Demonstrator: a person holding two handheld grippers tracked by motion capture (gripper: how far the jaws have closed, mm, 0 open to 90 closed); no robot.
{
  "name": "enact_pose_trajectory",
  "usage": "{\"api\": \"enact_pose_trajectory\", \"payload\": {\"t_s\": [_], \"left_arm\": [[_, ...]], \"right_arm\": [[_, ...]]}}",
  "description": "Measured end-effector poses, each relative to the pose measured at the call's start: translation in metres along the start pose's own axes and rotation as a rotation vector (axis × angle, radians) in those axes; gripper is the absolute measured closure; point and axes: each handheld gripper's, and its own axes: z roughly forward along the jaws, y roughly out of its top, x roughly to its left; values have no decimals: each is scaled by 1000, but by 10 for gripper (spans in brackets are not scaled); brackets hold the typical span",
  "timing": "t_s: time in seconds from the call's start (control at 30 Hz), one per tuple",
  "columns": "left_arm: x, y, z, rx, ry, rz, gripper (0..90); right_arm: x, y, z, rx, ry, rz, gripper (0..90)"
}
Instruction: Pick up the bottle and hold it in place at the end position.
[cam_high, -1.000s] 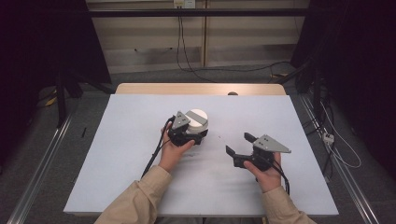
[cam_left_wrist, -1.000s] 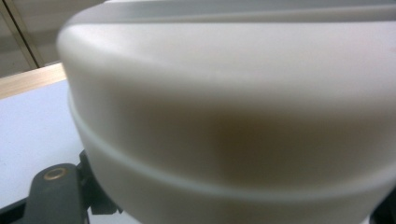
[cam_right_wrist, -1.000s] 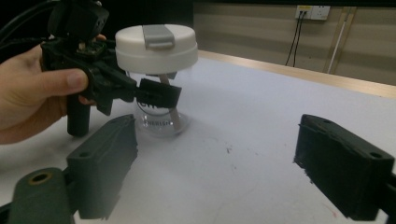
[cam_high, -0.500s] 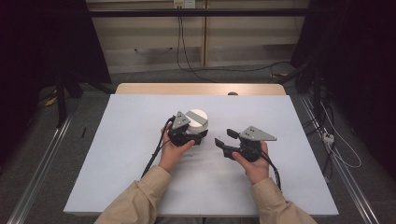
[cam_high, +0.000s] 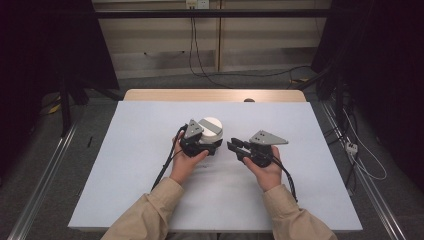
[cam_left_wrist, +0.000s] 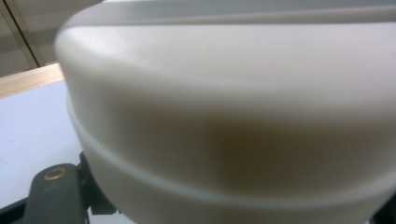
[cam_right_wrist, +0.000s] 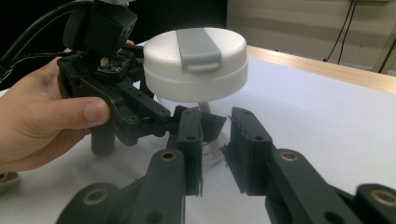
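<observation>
The white lidded container (cam_high: 211, 131) stands mid-bench (cam_high: 125, 165), pinched low by the closed left hand-held gripper (cam_high: 204, 146). The right hand-held gripper (cam_right_wrist: 217, 140), empty, has just been closing, jaws narrowly apart beside the base. A nudge there could tip the top-heavy container from that slim hold.

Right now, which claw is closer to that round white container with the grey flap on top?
The left. The left claw is clamped at the base of the white container. The right claw sits just beside it, jaws closing with nothing between them.
</observation>
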Motion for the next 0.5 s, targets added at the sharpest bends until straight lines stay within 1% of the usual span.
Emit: {"api": "enact_pose_trajectory", "payload": {"t_s": [0.17, 0.27, 0.33, 0.43, 0.5], "left_arm": [[0, 0, -1, 4, -2, 2, 184], [0, 0, -1, 8, 0, 12, 184], [-1, 0, -1, 7, 0, 11, 184], [-1, 0, -1, 7, 0, 15, 184], [-1, 0, -2, 8, -1, 16, 184]], "right_arm": [[0, 2, 5, 7, 7, -10, 807], [1, 3, 8, 11, 13, -9, 826], [1, 3, 10, 16, 19, -6, 840], [1, 4, 12, 20, 27, -10, 884], [2, 5, 13, 19, 29, -18, 898]]}}
